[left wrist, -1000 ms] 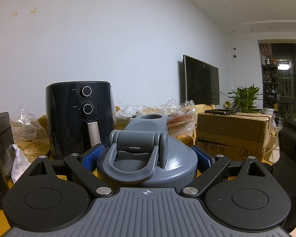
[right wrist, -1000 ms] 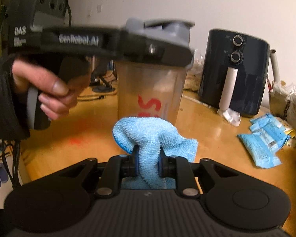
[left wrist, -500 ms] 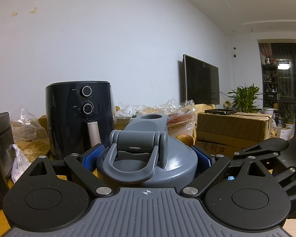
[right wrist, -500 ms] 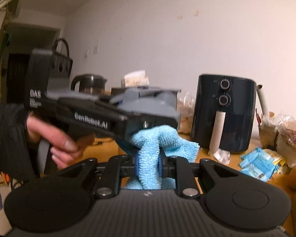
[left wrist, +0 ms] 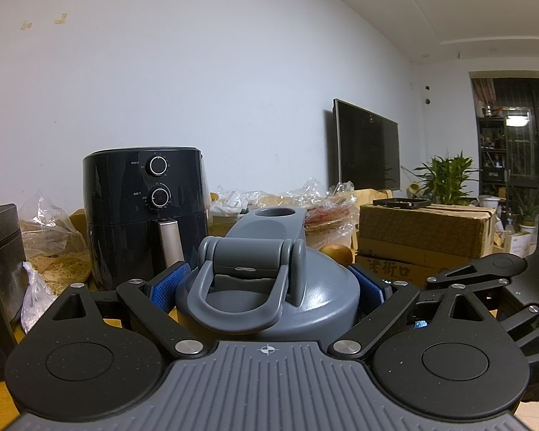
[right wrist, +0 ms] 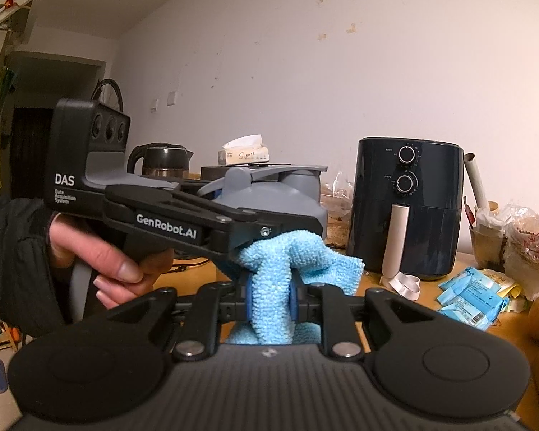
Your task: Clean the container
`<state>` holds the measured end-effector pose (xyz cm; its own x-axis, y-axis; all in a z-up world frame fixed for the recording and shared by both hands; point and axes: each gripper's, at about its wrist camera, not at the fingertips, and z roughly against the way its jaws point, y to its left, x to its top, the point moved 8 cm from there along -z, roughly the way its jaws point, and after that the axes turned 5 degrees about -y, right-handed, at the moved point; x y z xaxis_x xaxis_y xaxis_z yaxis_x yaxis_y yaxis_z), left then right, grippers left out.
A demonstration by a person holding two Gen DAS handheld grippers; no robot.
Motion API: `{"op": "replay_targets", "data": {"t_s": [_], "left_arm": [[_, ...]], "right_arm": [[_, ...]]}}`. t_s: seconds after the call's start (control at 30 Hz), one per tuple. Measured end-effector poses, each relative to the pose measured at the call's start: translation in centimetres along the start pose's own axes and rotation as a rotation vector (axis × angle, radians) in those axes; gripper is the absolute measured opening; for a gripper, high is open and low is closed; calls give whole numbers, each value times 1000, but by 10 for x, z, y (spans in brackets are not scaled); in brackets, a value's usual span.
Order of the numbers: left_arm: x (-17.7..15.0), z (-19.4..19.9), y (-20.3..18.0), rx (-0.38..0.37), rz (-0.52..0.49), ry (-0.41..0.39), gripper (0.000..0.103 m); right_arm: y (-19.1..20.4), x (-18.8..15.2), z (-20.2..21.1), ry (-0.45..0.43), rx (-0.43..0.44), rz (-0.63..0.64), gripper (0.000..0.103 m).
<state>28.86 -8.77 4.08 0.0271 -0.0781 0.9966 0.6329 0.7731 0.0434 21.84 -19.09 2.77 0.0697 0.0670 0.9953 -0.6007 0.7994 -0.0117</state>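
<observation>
Left gripper (left wrist: 269, 283) clamps the grey lid (left wrist: 269, 287) of the shaker bottle (right wrist: 269, 197), holding it steady above the wooden table (right wrist: 427, 287). To its right, the right gripper (right wrist: 269, 296) pinches a blue microfibre cloth (right wrist: 287, 258), whose folds touch the lid's lower edge. Judged step: wiping the bottle's outside. Next, the cloth likely needs pressing against the bottle and rubbing while the left grip stays firm.
</observation>
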Motion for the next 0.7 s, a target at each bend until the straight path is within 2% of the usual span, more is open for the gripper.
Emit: {"op": "replay_targets", "data": {"t_s": [0.7], "left_arm": [[0, 0, 0, 1, -1, -2, 95]], "right_arm": [[-5, -9, 16, 9, -13, -40, 16]]}}
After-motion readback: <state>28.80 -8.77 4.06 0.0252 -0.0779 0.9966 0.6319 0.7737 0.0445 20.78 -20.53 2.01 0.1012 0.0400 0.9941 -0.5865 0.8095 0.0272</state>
